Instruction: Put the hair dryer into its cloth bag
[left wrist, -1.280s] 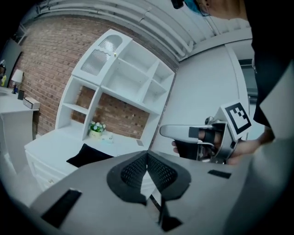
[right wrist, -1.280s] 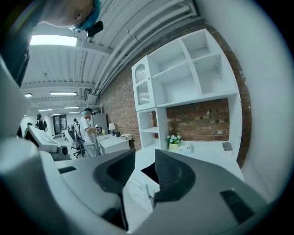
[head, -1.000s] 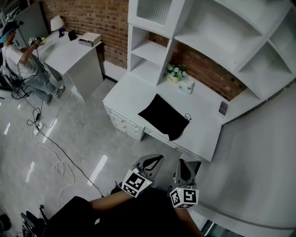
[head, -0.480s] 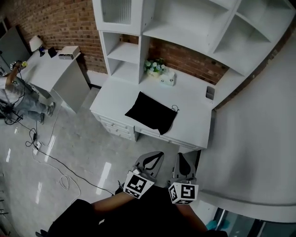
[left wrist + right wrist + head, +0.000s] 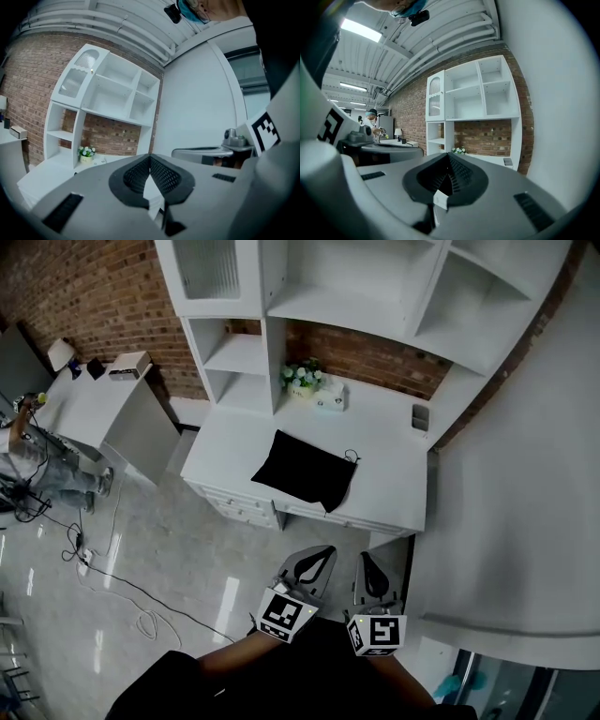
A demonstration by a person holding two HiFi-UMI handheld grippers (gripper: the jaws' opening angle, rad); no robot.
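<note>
The cloth bag (image 5: 305,470) lay flat on the far desk (image 5: 384,451). No hair dryer showed, perhaps inside it. The left gripper (image 5: 317,566) and right gripper (image 5: 372,573) hung near, pressed together, empty.

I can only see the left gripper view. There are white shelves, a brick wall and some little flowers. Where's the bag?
Observer: In the head view, the black cloth bag lies on the white desk, in front of the flowers.
Operator: Is the hair dryer next to it?
Observer: No. The head view shows no hair dryer on the desk, and the bag looks flat.
Operator: What about my other gripper? I only see its side.
Observer: The right gripper is shut with nothing between its jaws, and it is well short of the desk.
</note>
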